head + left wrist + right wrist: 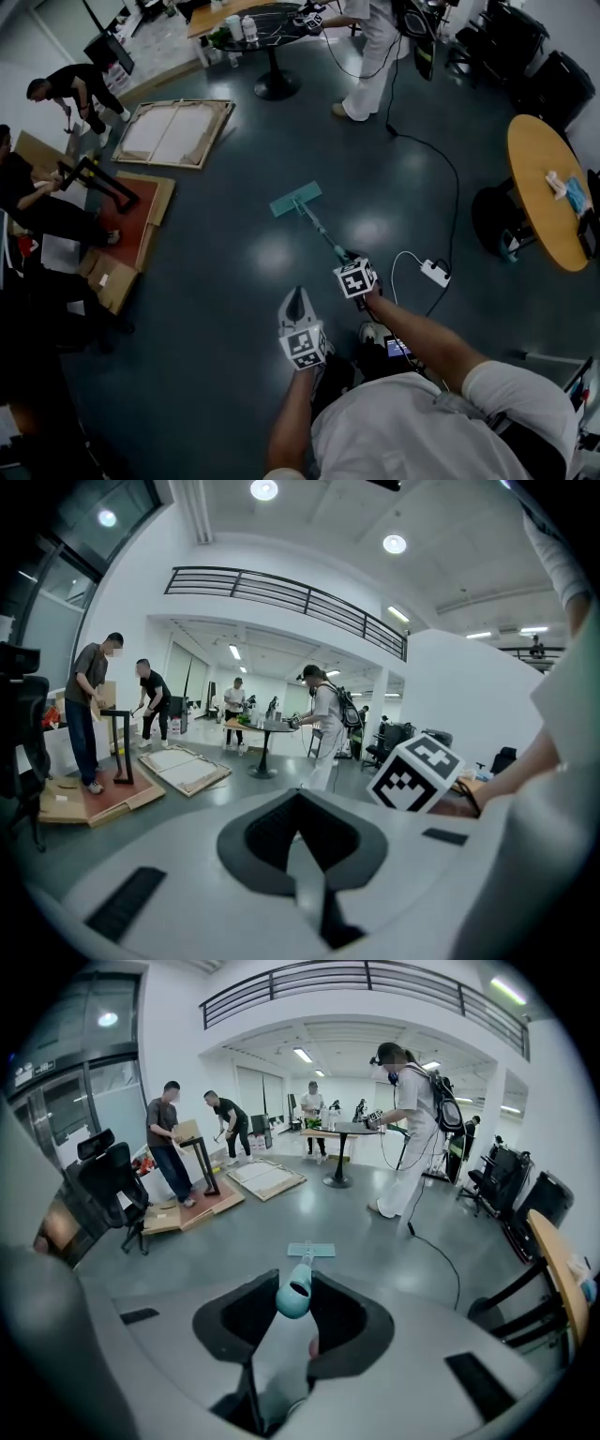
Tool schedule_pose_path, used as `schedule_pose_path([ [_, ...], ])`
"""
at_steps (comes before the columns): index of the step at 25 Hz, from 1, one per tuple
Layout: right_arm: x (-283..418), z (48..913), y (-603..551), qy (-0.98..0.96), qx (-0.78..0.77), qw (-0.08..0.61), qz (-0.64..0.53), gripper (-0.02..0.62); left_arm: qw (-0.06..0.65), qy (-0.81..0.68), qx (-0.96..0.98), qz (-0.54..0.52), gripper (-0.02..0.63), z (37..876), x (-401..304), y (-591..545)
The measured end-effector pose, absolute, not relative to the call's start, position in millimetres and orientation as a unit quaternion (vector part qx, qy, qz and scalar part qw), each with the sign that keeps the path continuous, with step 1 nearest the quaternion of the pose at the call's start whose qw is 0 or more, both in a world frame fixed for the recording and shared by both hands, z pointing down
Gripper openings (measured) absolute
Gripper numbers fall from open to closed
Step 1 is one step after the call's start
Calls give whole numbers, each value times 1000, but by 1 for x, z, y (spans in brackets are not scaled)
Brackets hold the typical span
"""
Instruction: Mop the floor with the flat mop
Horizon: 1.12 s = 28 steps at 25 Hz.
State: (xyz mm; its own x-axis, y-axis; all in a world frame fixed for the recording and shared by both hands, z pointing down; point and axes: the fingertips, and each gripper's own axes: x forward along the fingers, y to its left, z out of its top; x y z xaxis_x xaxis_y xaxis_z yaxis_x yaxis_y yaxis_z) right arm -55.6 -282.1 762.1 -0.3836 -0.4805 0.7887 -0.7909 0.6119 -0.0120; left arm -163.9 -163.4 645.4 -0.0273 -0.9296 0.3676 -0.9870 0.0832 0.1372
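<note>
flat mop (296,199): i judge it light, stiff, slick-shafted; right gripper (295,1314) clamps its top end, left gripper (306,853) closed, empty.

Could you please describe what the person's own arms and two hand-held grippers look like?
The left hand-held gripper and right hand-held gripper each have a pale grey shell, dark grey jaw pads and a white cube printed with black square markers. The person wears a white short-sleeved shirt, so the forearms are bare.
</note>
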Motion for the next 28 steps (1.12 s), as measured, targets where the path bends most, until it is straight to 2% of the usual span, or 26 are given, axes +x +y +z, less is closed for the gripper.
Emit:
schedule_pose_path([
  [16,56,699,-125,-811,335,440,191,112,206,-677,702,84,5,637,-112,-102],
  [28,97,680,-65,-807,337,438,207,112,210,-674,703,83,5,632,-104,-67],
])
